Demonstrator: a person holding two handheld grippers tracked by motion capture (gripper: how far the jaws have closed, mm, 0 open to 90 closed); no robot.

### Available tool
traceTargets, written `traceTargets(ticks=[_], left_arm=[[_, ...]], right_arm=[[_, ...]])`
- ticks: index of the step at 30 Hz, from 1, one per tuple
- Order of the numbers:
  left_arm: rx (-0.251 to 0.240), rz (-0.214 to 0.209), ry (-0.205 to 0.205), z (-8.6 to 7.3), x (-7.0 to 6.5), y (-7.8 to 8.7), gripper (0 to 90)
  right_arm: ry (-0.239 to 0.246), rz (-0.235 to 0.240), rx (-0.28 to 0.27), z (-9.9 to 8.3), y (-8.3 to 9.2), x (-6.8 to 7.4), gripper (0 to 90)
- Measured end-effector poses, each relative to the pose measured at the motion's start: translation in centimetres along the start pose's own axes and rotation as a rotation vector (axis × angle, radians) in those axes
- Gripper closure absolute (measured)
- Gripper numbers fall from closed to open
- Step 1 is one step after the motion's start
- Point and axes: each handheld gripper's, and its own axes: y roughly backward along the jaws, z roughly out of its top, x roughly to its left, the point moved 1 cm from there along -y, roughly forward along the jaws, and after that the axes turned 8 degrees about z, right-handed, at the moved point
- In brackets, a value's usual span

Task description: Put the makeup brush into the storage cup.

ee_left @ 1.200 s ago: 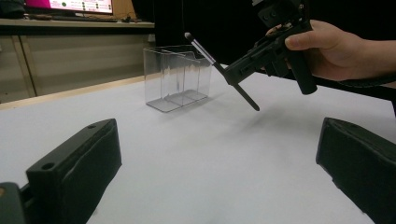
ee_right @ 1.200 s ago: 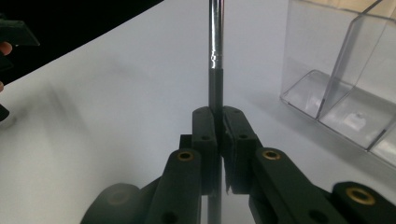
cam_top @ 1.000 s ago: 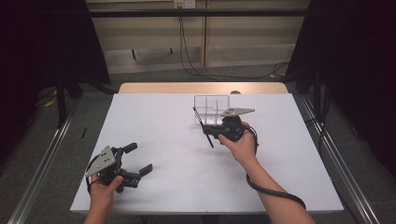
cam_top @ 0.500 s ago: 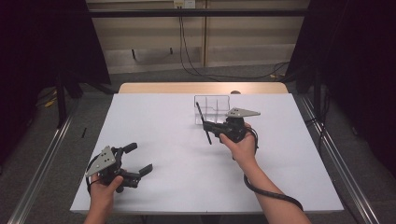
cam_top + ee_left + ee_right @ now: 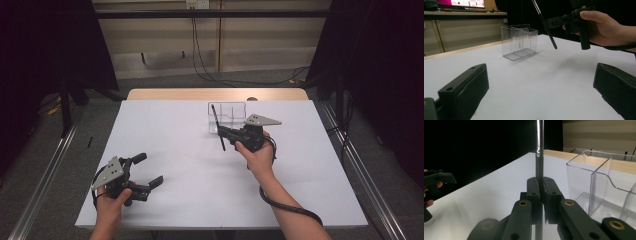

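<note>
A clear plastic organiser box (image 5: pixel 227 116) with inner dividers stands on the white table (image 5: pixel 180 125) at the far middle. Just in front of it, my right gripper (image 5: pixel 223 132) is shut on a slim black pen (image 5: pixel 217 125), which stands nearly upright and leans a little. In the right gripper view the pen (image 5: pixel 539 150) rises straight from the closed jaws of the right gripper (image 5: pixel 540 195), with the box (image 5: pixel 599 182) close on the right. My left gripper (image 5: pixel 149 169) rests open near the front left corner, with nothing between its fingers (image 5: pixel 464 91). Ahead of it are the box (image 5: pixel 520 41) and the pen (image 5: pixel 546 25).
A wooden strip (image 5: pixel 215 94) borders the table's far edge. Metal rails (image 5: pixel 350 155) run along the floor on both sides. Cables (image 5: pixel 200 60) hang down the wall behind. The right gripper's cable (image 5: pixel 285 207) trails across the front right of the table.
My right gripper has carried the pen slightly up and away, closer to the box. The left gripper has not moved.
</note>
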Motion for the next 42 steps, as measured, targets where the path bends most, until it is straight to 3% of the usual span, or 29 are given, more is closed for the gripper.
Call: traceTargets(ticks=[42], left_arm=[[-0.006,0.000,0.000,0.1,0.0,0.2,0.0]], right_arm=[[0.004,-0.064,-0.125,1.5,-0.4,-1.3,84.8]])
